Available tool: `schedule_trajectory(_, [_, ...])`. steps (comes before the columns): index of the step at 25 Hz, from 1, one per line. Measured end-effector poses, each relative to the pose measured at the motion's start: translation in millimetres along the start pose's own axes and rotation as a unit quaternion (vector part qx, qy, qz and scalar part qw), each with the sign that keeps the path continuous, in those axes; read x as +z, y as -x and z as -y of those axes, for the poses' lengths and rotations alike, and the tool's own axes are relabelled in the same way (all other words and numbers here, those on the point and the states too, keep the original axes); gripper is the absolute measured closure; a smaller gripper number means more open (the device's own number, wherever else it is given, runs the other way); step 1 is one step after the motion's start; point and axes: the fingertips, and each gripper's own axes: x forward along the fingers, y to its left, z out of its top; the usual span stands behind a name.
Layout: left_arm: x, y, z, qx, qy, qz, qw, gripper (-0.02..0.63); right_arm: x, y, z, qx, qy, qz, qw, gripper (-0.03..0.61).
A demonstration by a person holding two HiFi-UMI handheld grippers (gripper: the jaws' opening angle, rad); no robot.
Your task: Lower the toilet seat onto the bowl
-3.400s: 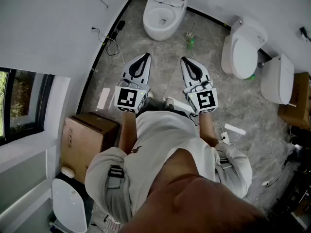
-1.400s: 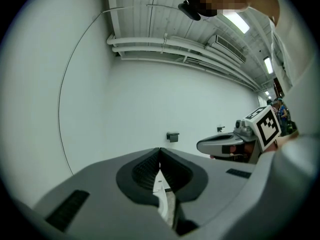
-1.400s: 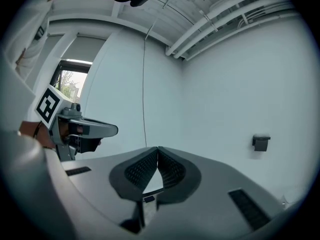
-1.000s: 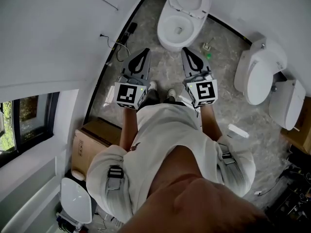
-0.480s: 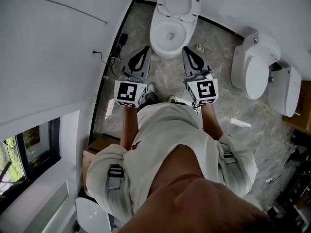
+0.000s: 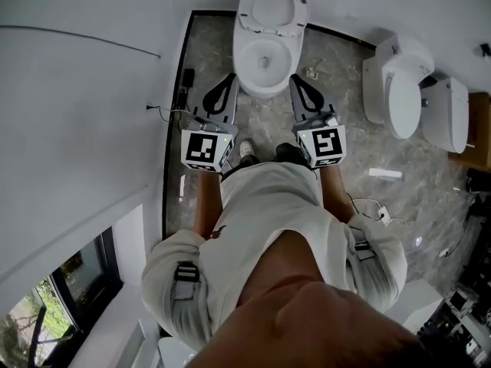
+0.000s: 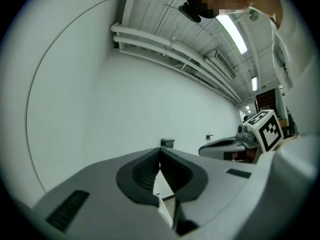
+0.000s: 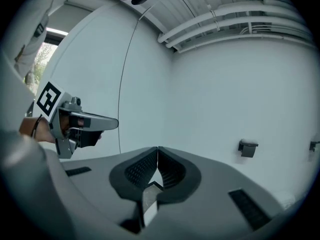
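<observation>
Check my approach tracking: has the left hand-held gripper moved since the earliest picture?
Yes. The left hand-held gripper has come forward toward the toilet: its tip, once well short of it, now lies beside its front.

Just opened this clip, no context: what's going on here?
A person stands facing a toilet with a gripper in each hand. The left gripper and right gripper are held level, side by side in front of it, with jaws shut and empty. The seat is up. Neither gripper touches it, so lowering it has not begun.
</observation>
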Motion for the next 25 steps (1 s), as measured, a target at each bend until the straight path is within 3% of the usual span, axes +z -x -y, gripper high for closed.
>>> schedule_trajectory(12, [-24.6,-40.3,-35.8,-0.046,0.019,-0.009,0.9987,0.592,-14.7,-36.7,14.9,-0.053,-0.008,-0.032,0.998,0.558])
schedule_trajectory(25, [-31.1,-130.0,-64.9,-0.042,0.0,-0.027,0.9987,0.592,-27.6,-105.4,85.1,-0.047,-0.038,-0.01,0.998,0.558])
